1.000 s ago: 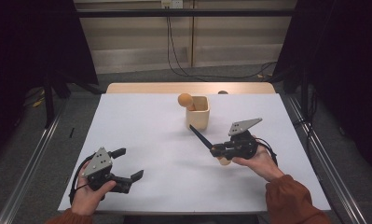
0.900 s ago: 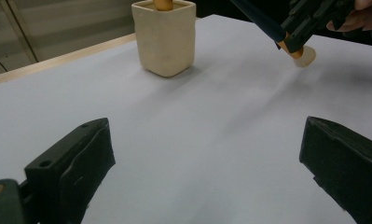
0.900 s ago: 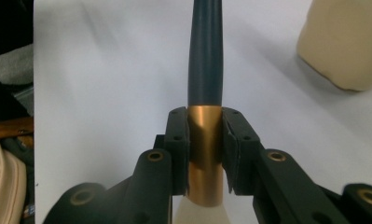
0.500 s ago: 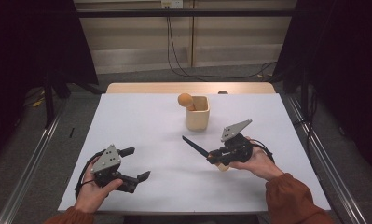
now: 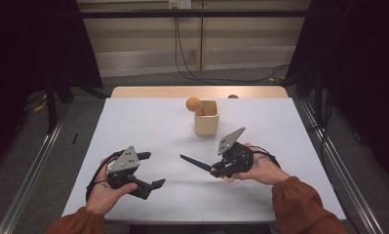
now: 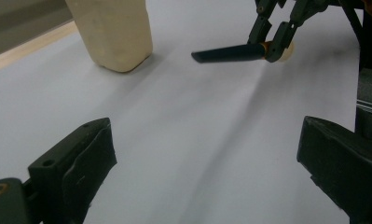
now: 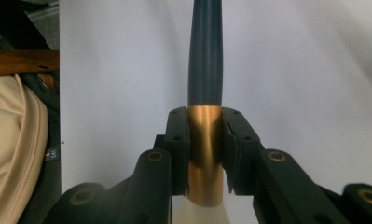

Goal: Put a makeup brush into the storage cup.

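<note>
My right gripper (image 5: 217, 170) is shut on a utensil with a dark tapered handle (image 5: 194, 163), a copper collar and a cream head. In the right gripper view the jaws clamp the copper collar (image 7: 205, 140) and the handle (image 7: 205, 56) points away over the white table. My left gripper (image 5: 152, 170) is held open at the near left with nothing between its fingers. The left gripper view looks between its own wide-apart jaws (image 6: 204, 140) at the utensil (image 6: 228, 52) and a cream cup (image 6: 113, 32). The cup (image 5: 206, 118) stands at the middle back, holding an orange ball-topped utensil (image 5: 194, 104).
The white table sheet (image 5: 148, 126) ends at a bare wooden strip (image 5: 158, 92) at the back, with a small dark object (image 5: 233, 96) on it. Metal rails (image 5: 328, 146) run along the floor on both sides. A beige fabric thing (image 7: 11, 140) lies beside the table.
My right gripper has carried the utensil left and toward the person, the handle tip now pointing at the table's middle. My left gripper has shifted right and a little forward, still open.
</note>
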{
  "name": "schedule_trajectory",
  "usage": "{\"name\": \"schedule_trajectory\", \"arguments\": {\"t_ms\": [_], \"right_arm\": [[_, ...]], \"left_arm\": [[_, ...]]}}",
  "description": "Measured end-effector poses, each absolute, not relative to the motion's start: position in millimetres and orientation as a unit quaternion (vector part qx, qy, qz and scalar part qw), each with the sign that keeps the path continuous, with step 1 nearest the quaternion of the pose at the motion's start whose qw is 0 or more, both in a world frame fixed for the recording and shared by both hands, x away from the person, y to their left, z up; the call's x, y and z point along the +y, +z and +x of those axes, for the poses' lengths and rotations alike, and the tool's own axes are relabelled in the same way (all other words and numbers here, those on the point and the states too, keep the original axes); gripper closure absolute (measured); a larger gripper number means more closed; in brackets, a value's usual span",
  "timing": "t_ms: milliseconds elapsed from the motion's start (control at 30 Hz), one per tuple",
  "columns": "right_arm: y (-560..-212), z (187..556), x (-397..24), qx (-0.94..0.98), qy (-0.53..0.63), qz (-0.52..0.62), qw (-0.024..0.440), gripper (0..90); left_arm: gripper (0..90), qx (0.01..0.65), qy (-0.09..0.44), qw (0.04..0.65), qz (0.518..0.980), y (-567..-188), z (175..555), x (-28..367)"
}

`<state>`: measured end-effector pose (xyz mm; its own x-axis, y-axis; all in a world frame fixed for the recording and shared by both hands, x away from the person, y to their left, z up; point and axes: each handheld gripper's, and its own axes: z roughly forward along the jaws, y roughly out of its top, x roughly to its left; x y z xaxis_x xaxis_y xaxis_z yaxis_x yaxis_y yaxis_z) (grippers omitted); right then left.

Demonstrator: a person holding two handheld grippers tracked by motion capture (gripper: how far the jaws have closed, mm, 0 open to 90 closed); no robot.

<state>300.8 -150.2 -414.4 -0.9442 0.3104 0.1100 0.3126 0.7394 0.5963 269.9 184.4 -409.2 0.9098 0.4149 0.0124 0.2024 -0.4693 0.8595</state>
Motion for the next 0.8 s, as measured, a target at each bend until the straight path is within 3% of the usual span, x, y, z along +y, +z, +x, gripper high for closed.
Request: {"name": "schedule_trajectory", "arguments": {"t_ms": [800], "right_arm": [[-409, 311, -120, -0.964, -0.235, -0.123, 0.019, 73.9]], "left_arm": [[5.6, 0.142, 0.038, 0.411, 0.9, -405, 298, 138]]}}
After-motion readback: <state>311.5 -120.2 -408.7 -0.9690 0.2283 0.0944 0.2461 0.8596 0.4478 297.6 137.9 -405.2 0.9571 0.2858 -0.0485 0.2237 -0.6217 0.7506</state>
